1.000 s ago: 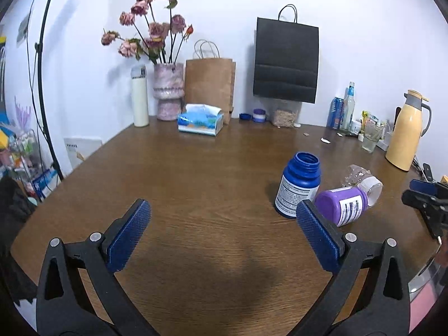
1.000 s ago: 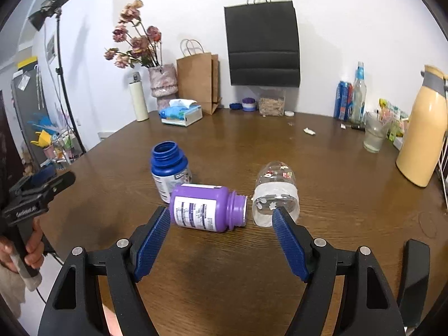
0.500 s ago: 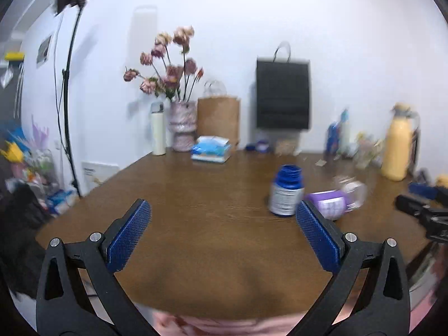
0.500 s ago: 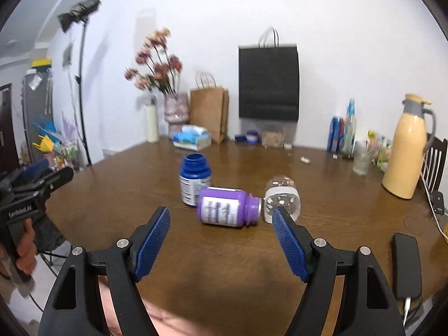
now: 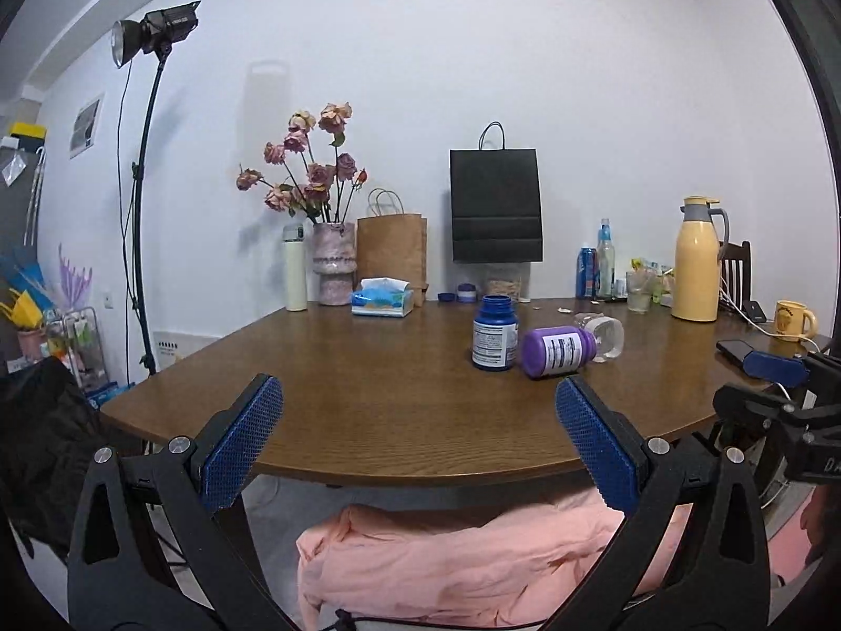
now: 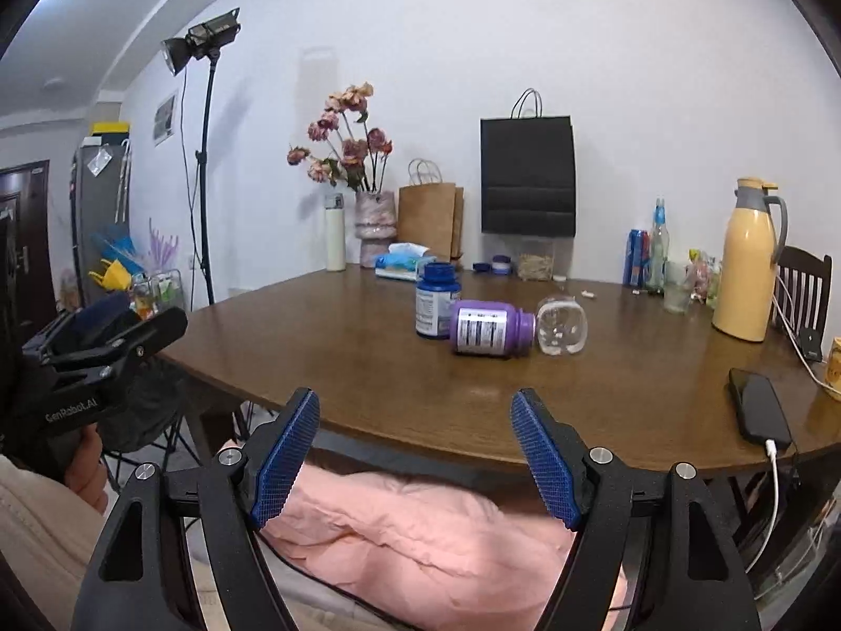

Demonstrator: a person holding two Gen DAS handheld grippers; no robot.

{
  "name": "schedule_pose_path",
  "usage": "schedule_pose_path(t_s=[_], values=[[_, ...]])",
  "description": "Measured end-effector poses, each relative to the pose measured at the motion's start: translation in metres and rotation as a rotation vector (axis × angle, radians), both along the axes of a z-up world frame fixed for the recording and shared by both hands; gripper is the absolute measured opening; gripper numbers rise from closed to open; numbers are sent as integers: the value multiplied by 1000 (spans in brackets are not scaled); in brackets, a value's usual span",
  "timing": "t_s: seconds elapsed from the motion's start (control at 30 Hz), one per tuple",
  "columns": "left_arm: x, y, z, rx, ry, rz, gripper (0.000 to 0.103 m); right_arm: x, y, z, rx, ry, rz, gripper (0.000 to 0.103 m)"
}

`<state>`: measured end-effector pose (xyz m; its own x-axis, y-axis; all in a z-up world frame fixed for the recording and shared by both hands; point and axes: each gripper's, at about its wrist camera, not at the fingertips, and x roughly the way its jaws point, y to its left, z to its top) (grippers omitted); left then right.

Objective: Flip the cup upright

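Observation:
A clear cup (image 6: 561, 325) lies on its side on the brown table (image 6: 368, 368), mouth toward a purple bottle (image 6: 489, 327) that also lies flat. A blue bottle (image 6: 436, 299) stands upright just left of them. In the left wrist view the clear cup (image 5: 604, 334) shows behind the purple bottle (image 5: 557, 351), right of the blue bottle (image 5: 494, 333). My right gripper (image 6: 415, 455) is open and empty, held off the table's near edge. My left gripper (image 5: 420, 441) is open and empty too, also back from the edge.
A black phone (image 6: 759, 410) on a cable lies at the table's right edge. A yellow thermos jug (image 6: 749, 260), a vase of flowers (image 6: 374, 221), a tissue box (image 5: 382, 297), paper bags and drink bottles line the back. A pink garment (image 6: 420, 526) is under the grippers.
Both grippers have pulled back and away from the table, from over its surface to beyond its near edge. The cup and bottles have not moved. Both stay open.

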<state>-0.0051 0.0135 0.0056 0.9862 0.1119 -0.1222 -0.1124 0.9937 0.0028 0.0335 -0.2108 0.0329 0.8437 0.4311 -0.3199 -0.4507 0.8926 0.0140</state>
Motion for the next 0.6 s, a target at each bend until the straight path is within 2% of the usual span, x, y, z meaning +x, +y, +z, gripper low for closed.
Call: schedule_pose_path(t_s=[0.6], values=[[-8, -1, 0, 11, -16, -14, 103, 3, 0, -1, 4, 19, -17, 80]])
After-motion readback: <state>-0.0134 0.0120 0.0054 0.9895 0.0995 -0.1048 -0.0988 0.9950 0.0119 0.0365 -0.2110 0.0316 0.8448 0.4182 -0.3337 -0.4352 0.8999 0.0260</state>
